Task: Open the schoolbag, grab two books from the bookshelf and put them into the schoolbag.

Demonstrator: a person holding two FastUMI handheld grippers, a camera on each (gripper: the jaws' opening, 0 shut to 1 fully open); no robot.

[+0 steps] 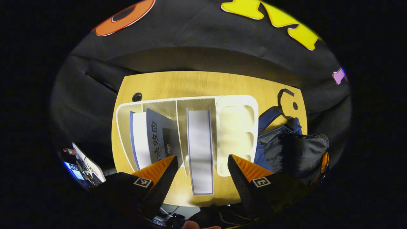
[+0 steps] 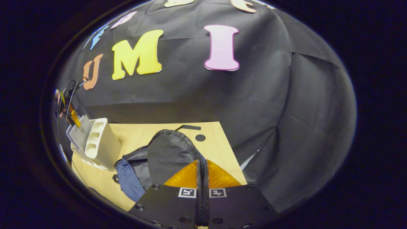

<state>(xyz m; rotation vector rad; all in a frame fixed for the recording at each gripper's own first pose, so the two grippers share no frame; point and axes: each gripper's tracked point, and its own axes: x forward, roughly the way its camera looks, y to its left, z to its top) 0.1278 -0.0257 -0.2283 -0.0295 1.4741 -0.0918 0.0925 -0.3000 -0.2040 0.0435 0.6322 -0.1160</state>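
Two books stand in a white bookshelf (image 1: 187, 105) on a pale wooden table (image 1: 203, 82), seen from above in the left gripper view. The bookshelf runs along the table's middle, its left end near the table's left edge. In its left compartment a book with a blue spine (image 1: 140, 140) leans beside a loose printed cover. In the next compartment a second book (image 1: 200, 149) stands upright, its page edges facing up. The left hand-held gripper (image 1: 202, 167) hovers above this second book with its fingers (image 1: 159, 168) spread wide apart, touching nothing. Just right of the bookshelf, at the table's right edge, lies a dark schoolbag (image 1: 292, 149) with blue trim.

In the right gripper view, the bookshelf's white end (image 2: 98, 140) stands by the table's left edge, and the schoolbag (image 2: 168, 156) slumps beside it. The right hand-held gripper (image 2: 202, 173) sits over the schoolbag with its fingers pressed together; I cannot tell whether they pinch any fabric.
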